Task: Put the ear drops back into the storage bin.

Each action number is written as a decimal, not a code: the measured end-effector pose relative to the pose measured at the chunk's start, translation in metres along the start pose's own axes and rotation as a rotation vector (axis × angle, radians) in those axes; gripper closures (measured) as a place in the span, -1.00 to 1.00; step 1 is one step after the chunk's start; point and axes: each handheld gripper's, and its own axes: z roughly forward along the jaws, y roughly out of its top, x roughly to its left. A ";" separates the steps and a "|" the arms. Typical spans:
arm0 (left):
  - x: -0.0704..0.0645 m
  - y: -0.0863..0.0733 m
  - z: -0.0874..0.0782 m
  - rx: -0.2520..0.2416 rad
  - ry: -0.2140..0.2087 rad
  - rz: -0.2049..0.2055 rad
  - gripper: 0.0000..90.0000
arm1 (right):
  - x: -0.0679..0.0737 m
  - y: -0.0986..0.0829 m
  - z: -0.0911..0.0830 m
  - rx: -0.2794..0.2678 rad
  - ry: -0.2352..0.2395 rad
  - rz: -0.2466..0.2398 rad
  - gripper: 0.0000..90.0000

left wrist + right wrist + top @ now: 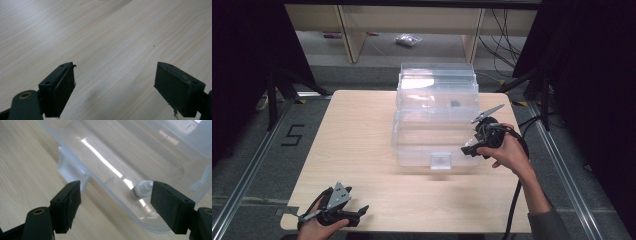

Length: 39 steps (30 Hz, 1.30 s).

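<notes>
**Right gripper open at the box's near right corner**

A clear plastic box (pixel 435 120) stands on the middle of the table (pixel 357 130), its lid raised at the far side and a small latch (pixel 441 160) on its near wall. Something small and dark lies inside toward the back; what it is cannot be told.

The right gripper (pixel 472 148) hovers at the box's near right corner, held in the person's right hand (pixel 507 152). In the right gripper view its jaws stand wide apart with nothing between the pads, and the box's rounded corner (pixel 150 225) lies just beyond them. A small white cap-like part (pixel 142 188) shows through the wall near the right jaw; whether the jaw touches the box cannot be told.

The left gripper (pixel 357 214) rests low at the table's near left edge, well apart from the box. In the left gripper view its jaws are spread wide over bare wood (pixel 112 50), holding nothing.
</notes>
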 end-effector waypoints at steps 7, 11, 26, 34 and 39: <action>0.000 0.000 0.000 0.001 -0.001 0.002 -0.65 | 0.006 -0.007 -0.002 -0.029 0.007 -0.034 -0.45; 0.000 0.000 0.000 0.004 -0.001 0.004 -0.65 | 0.012 -0.013 -0.001 -0.051 0.022 -0.040 -0.45; 0.000 0.000 0.000 0.003 0.000 0.004 -0.65 | 0.032 -0.026 -0.006 -0.069 0.049 -0.045 -0.46; 0.000 0.000 0.000 0.005 -0.001 0.006 -0.65 | 0.040 -0.036 -0.005 -0.108 0.051 -0.113 -0.46; 0.000 0.000 0.000 0.004 0.000 0.006 -0.65 | 0.045 -0.043 -0.002 -0.111 0.051 -0.103 -0.46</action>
